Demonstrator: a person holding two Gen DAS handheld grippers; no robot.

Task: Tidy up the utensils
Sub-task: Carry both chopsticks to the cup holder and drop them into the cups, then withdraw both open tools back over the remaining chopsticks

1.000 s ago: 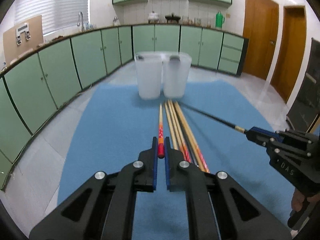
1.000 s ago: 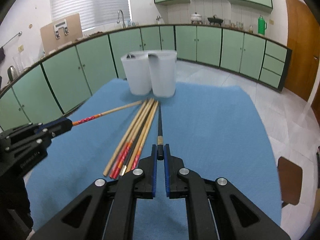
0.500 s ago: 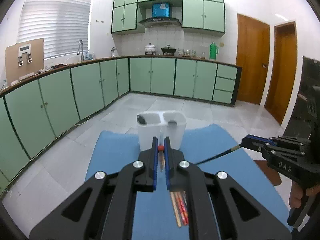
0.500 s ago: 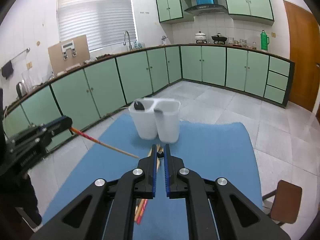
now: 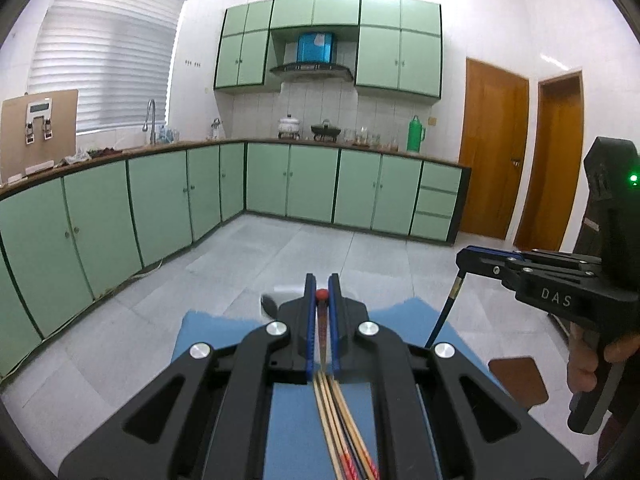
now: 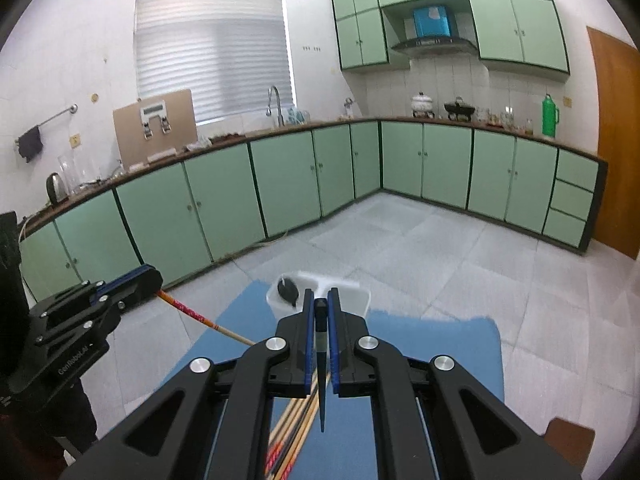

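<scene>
My left claw (image 5: 322,312) pinched the red-tipped chopstick (image 5: 321,294) by its thick end; my right claw (image 6: 321,320) pinched the black chopstick (image 6: 320,344) likewise. Both were light, stiff and slippery, and hung tip-down at lower centre above the white holder (image 6: 352,294) and the remaining chopsticks (image 5: 340,420).

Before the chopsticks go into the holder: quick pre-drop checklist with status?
1. Left gripper shut on red-tipped wooden chopstick: ok.
2. Right gripper shut on dark black chopstick: ok.
3. White two-compartment plastic holder upright on the blue mat: ok.
4. Chopstick tips over holder openings: not ok, both hang short of it.
5. Free room in the compartments: cannot tell; a dark utensil sits in the left one.
</scene>
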